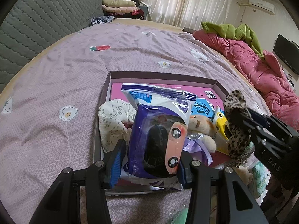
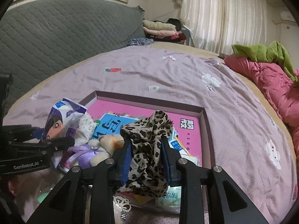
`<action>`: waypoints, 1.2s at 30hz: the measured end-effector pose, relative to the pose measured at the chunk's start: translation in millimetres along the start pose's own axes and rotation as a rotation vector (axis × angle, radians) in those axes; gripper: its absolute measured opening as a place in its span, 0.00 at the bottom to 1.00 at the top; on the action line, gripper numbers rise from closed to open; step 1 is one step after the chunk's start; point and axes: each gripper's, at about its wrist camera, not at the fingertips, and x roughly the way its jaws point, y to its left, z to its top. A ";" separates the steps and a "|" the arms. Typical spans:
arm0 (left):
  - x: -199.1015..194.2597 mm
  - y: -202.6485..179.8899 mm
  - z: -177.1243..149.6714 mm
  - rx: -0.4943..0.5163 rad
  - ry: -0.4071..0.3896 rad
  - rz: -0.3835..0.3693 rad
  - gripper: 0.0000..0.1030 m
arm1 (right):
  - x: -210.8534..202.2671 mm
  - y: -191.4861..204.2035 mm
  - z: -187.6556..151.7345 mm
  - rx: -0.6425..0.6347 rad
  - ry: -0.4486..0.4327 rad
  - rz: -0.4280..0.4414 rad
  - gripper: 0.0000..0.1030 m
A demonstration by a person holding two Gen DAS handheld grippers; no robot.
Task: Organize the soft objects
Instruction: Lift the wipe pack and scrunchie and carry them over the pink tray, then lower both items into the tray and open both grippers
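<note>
Soft objects are being gathered into a shallow box (image 1: 218,85) with a pink printed floor, which lies on the lilac bedspread (image 1: 56,78). Already inside the box: a floral fabric piece (image 1: 114,119) at the left wall, a beige plush toy (image 1: 200,128) with a purple ribbon near the centre, and a yellow packet (image 1: 221,123) beside it. The left gripper (image 1: 149,160) is clamped on a purple-and-white tissue pack (image 1: 157,130) printed with a cartoon face; the pack stands tilted over the near left part of the box, and whether its lower edge touches the box floor cannot be determined. The right gripper (image 2: 145,158) is clamped on a leopard-print cloth (image 2: 147,143), which bunches above the blue finger pads and hangs below them, over the near right part of the box. In the right wrist view, a pale green packet (image 2: 168,199) and other small items lie at the near edge under the cloth; whether they sit inside the box or just outside it cannot be determined. Assessment: the task is well advanced but incomplete. Several items are stowed, two are held and not yet released. Remaining steps are judged to be setting down the pack and the cloth in the box, then collecting whatever is left at the near edge.
</note>
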 end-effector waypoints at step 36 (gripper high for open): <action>0.7 -1.6 0.9 -0.009 0.000 -0.006 0.53 | -3.4 7.7 3.2 -0.045 0.020 -0.013 0.63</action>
